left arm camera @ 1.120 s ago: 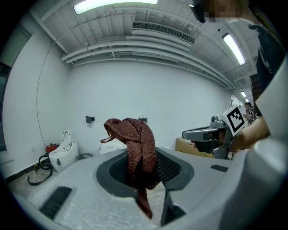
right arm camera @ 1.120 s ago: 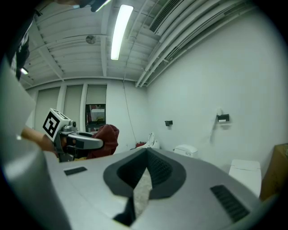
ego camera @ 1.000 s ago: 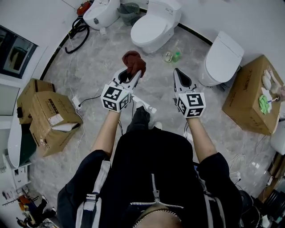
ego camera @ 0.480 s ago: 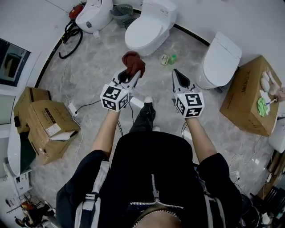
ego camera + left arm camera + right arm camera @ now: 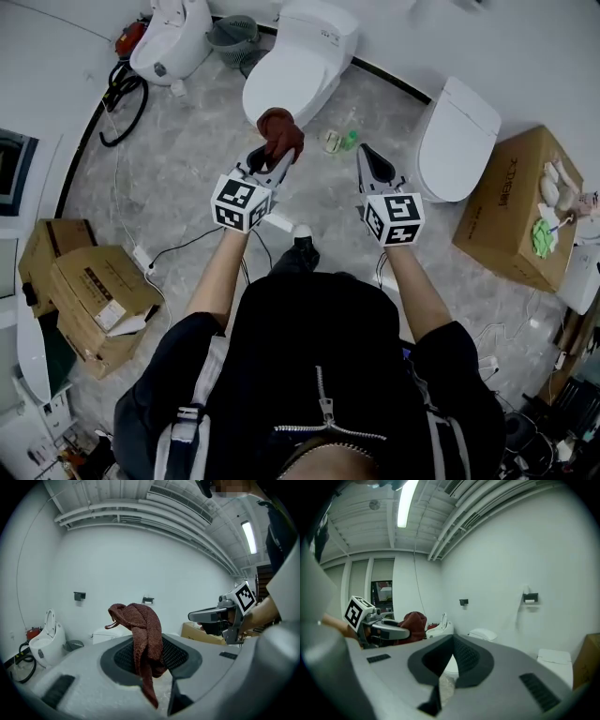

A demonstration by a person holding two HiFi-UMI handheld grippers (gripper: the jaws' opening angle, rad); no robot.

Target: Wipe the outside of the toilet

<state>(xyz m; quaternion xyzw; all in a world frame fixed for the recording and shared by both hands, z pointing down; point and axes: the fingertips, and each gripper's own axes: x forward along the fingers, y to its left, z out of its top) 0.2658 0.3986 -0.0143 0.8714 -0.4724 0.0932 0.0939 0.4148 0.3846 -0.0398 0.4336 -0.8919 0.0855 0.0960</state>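
Left hand-held gripper (image 5: pixel 278 157) forward, around cloth (image 5: pixel 281 134)

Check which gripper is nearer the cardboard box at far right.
Right. The right gripper is left of the cardboard box; the left gripper, shut on the red cloth, is farther left.

We record one toilet (image 5: pixel 292 67) straight ahead: white, one-piece, lid down, tank against the wall, standing on the grey marbled floor. In the left gripper view only its top shows behind the cloth (image 5: pixel 142 632).

The cloth is reddish-brown, knitted and bunched. It is clamped between the fingers (image 5: pixel 118 659) of the left gripper (image 5: pixel 151 670). Its bulk rises in a folded hump above them and a narrow tail hangs below.

From the head view the cloth (image 5: pixel 280 132) lies just at the bowl's near edge. We cannot tell whether it touches.
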